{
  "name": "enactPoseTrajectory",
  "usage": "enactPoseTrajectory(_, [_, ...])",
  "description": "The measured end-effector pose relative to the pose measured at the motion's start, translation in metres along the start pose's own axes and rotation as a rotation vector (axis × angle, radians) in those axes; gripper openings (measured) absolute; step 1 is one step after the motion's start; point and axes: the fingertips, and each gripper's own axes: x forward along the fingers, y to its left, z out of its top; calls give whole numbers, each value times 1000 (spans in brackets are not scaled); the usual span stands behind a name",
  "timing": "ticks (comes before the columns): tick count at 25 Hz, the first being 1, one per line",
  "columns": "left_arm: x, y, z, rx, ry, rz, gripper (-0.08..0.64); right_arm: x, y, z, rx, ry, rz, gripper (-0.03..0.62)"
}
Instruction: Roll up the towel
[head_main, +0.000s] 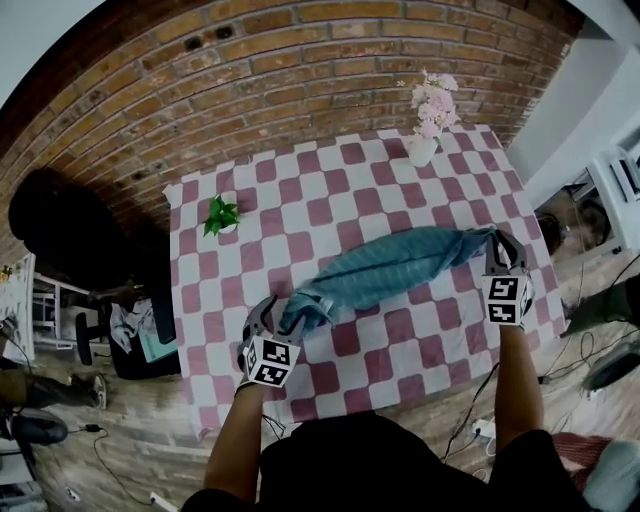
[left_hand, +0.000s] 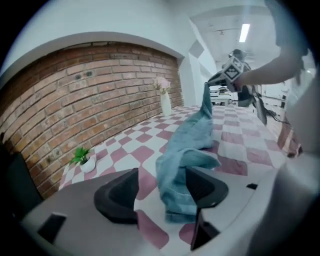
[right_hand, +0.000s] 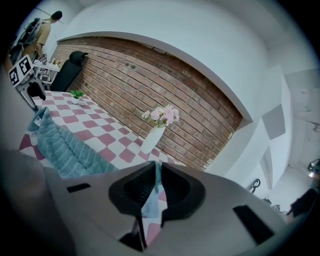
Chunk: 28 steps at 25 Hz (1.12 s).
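Note:
A teal towel (head_main: 400, 265) lies stretched in a loose twisted band across the pink-and-white checked table (head_main: 330, 190). My left gripper (head_main: 283, 318) is at the towel's near-left end, and its jaws stand open. In the left gripper view the towel end (left_hand: 180, 165) hangs between the jaws (left_hand: 162, 186), leaning on the right one and apart from the left one. My right gripper (head_main: 503, 245) is at the far-right end, shut on the towel's corner (right_hand: 150, 202), which shows pinched in the narrow gap at the right gripper (right_hand: 157, 182). That end is lifted a little off the table.
A white vase of pink flowers (head_main: 428, 125) stands at the table's far right edge, and a small potted plant (head_main: 221, 215) at the far left. A brick wall (head_main: 250, 70) runs behind. A black chair (head_main: 60, 225) is left of the table. Cables lie on the wooden floor.

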Motion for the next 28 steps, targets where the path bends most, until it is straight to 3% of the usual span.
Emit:
enactPoseTrajectory(3, [-13,-35,14,149,-48,-67,352,1,5,2,-8,10,5,35])
enactPoseTrajectory(5, [-18,-57,18,270,-56,-96,354,1,11,6,-19,2,16,35])
enactPoseTrajectory(10, [-6,-97,12,648,-19,-143,295,1,17,10,-34,2,23,35])
enactPoseTrajectory(13, [6,-107,8,821,-2,-152,274,0,15,12,-31,7,8,35])
enactPoseTrajectory(18, [16,-111,7,1000,10,-152,229,-5,14,16,-22,-3,2,35])
enactPoseTrajectory(20, [19,-109,6,1038,21,-157,175,-8,14,18,-25,-9,2,35])
enactPoseTrajectory(28, [29,-117,-6,1166,71,-229,164,-15,13,27,-24,-19,-9,35])
